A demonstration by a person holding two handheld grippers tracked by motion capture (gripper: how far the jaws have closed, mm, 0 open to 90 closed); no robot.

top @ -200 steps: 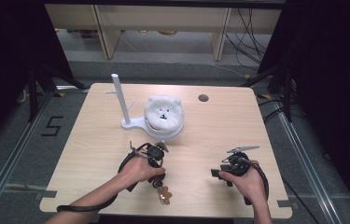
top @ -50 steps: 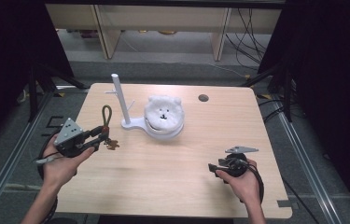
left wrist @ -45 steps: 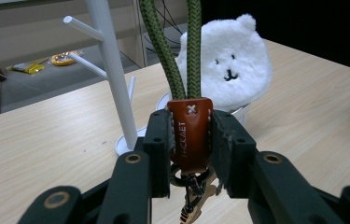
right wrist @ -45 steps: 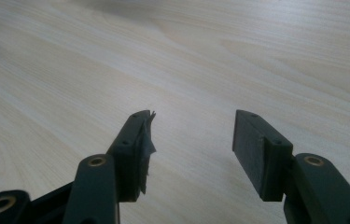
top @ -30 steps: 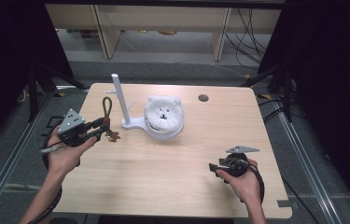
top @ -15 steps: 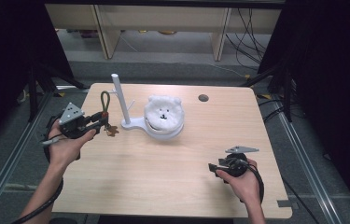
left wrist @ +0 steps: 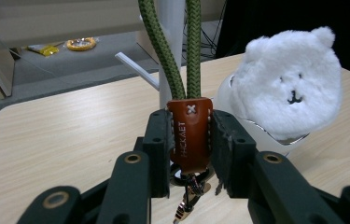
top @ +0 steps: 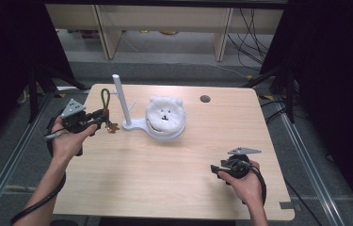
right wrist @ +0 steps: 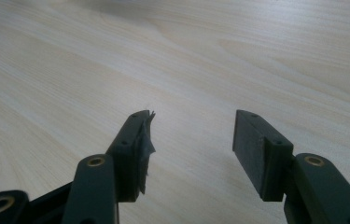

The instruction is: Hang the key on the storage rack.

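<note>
At the left edge of the light wooden table (top: 164, 174), the left gripper (top: 100, 116) is held above the surface with its 2 black jaws clamped on the brown leather tab (left wrist: 190, 133) of a keychain with an olive-green braided cord loop (top: 104, 98). In the left gripper view, the tab stands upright between the jaw pads, its stitched end uppermost, and the 2 strands of the cord loop (left wrist: 171, 51) rise from it and leave the top of the frame, so the long axis of the keychain runs near vertical with the loop end pointing up. Small metal clips and a ring (left wrist: 189, 193) hang below the tab, under the jaws. In the high view, the loop sits just to the left of the white upright post (top: 120, 99) of a white stand, near its top but apart from it; a thin white peg (left wrist: 136, 70) projects from the post. The stand base carries a white fluffy bear-face plush (top: 164, 114), just right of the post. The right gripper (top: 217, 168) rests near the front right of the table, well apart from the keychain, its 2 jaws spread and holding nothing, with bare wood between them in the right gripper view.
</note>
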